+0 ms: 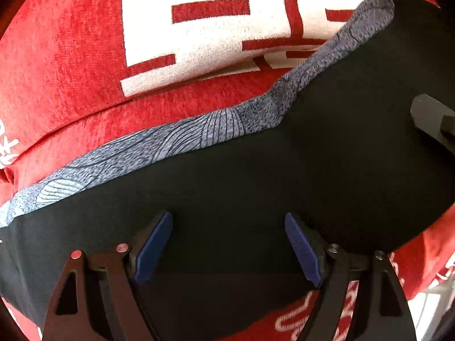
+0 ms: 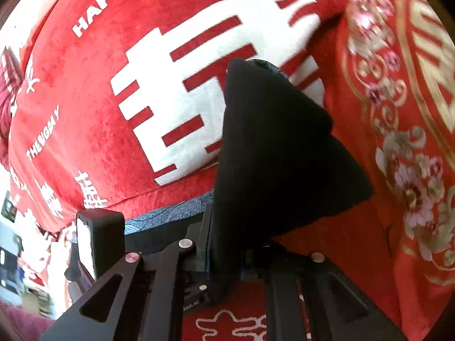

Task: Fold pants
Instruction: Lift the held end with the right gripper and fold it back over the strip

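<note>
Black pants (image 1: 256, 176) with a grey patterned waistband (image 1: 182, 139) are lying across a red blanket (image 1: 71, 71), their long axis running from lower left up to upper right in the left wrist view, directly beneath the left gripper (image 1: 229, 244), whose blue pads (image 1: 153, 247) are standing apart over the cloth without pinching it; the right gripper (image 2: 224, 258) is clenching a raised fold of the pants (image 2: 270, 147), making it the hand placed to carry the fold across. White lettering on the blanket (image 2: 85, 108) is reading "HAPPY" (image 2: 105, 2), beside large Chinese characters (image 2: 216, 85)
</note>
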The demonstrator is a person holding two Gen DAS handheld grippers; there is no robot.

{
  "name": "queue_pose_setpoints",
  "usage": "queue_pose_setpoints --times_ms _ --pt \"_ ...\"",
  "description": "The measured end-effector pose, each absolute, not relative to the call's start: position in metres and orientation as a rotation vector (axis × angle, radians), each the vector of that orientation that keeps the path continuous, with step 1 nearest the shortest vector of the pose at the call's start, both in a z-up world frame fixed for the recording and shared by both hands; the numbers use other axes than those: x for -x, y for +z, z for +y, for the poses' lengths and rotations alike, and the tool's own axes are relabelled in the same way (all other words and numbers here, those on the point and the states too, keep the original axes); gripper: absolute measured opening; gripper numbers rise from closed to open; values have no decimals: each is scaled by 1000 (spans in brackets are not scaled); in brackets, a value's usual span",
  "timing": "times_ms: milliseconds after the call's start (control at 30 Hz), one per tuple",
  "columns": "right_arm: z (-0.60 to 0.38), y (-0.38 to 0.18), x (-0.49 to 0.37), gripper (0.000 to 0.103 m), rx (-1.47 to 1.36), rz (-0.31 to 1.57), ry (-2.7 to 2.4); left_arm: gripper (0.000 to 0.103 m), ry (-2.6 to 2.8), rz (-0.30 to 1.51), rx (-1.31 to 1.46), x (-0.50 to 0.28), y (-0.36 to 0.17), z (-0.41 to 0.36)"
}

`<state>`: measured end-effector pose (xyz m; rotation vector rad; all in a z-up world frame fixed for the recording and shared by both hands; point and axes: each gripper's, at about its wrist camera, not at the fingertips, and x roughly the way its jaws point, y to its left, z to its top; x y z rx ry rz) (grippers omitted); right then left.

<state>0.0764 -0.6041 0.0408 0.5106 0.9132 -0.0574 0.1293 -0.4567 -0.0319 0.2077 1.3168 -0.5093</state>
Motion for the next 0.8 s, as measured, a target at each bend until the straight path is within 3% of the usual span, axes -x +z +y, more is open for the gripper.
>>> queue_pose_setpoints --times_ms 300,467,667,733,800 --pt "-507 73 -93 18 -165 935 -22 81 -406 1291 -106 -145 8 -331" --pt "-407 50 -109 23 91 1000 45 81 -250 1333 -65 -149 2 -241" --pt "-296 -28 -100 39 524 1146 66 81 -149 1379 -51 -149 -17 -178" --pt "-274 -28 -84 52 633 1108 87 81 -149 1384 -45 -154 -21 -178" --pt "-273 -15 -70 57 587 1104 135 81 -157 1392 -25 -151 -23 -174"
